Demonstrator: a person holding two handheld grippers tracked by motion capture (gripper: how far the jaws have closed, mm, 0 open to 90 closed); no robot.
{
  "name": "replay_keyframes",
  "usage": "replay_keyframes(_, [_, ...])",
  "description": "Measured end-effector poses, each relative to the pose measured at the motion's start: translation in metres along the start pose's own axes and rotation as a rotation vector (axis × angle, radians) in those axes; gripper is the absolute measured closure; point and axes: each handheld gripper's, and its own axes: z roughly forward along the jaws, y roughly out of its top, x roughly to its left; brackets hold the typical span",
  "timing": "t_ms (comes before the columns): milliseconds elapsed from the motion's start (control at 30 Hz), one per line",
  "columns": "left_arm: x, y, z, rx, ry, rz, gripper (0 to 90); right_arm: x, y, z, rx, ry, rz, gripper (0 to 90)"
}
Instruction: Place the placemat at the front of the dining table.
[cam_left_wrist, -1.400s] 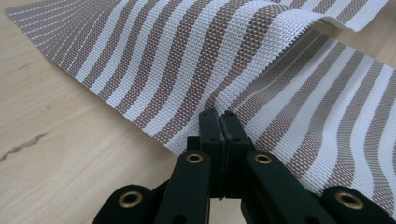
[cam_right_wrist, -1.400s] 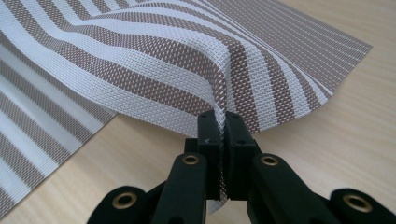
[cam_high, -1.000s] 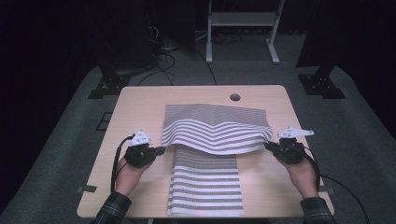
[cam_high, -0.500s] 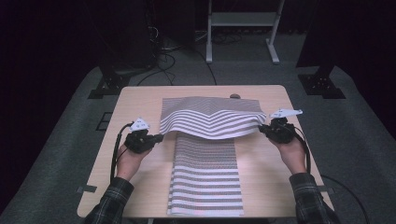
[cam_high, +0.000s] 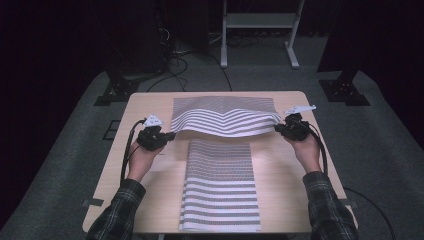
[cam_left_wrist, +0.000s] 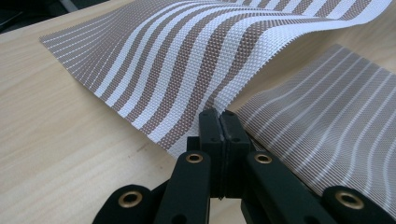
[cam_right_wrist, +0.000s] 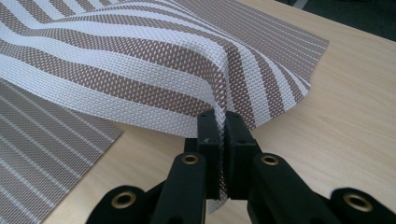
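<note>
While the left gripper (cam_high: 167, 136) is pinched tight on the near-left corner of the upper striped placemat (cam_high: 225, 117), the right gripper (cam_high: 281, 129) is clamped just as hard on its near-right corner, so the mat hangs sagging over the far half of the table (cam_high: 150, 107), just beyond a second placemat (cam_high: 220, 185) lying flat. I'd keep both hands level and moving together so it stays taut and lands square. No brand, label or writing to read anywhere.
</note>
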Motion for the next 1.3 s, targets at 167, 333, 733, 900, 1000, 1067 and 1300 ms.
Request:
replay_keyframes(167, [0.009, 0.000, 0.013, 0.015, 0.011, -0.010, 90.0, -0.007, 0.002, 0.016, 0.019, -0.007, 0.019, 86.4])
replay_keyframes(333, [0.015, -0.006, 0.025, 0.041, 0.021, -0.015, 90.0, -0.008, 0.000, 0.031, 0.037, -0.020, 0.024, 86.3])
replay_keyframes(733, [0.020, -0.014, 0.041, 0.081, 0.043, -0.003, 89.3, -0.009, -0.008, 0.049, 0.074, -0.029, 0.038, 85.6])
replay_keyframes(900, [0.020, -0.017, 0.046, 0.097, 0.054, 0.001, 88.2, -0.008, -0.010, 0.053, 0.086, -0.033, 0.039, 84.4])
replay_keyframes(1000, [0.019, -0.017, 0.046, 0.103, 0.080, 0.012, 80.6, -0.008, -0.010, 0.054, 0.100, -0.045, 0.042, 72.5])
replay_keyframes(1067, [0.021, -0.017, 0.042, 0.086, 0.078, 0.001, 75.3, -0.010, -0.011, 0.053, 0.092, -0.034, 0.057, 65.1])
replay_keyframes(1300, [0.025, -0.015, 0.029, 0.028, 0.049, -0.016, 60.6, -0.009, -0.012, 0.046, 0.040, -0.020, 0.052, 69.9])
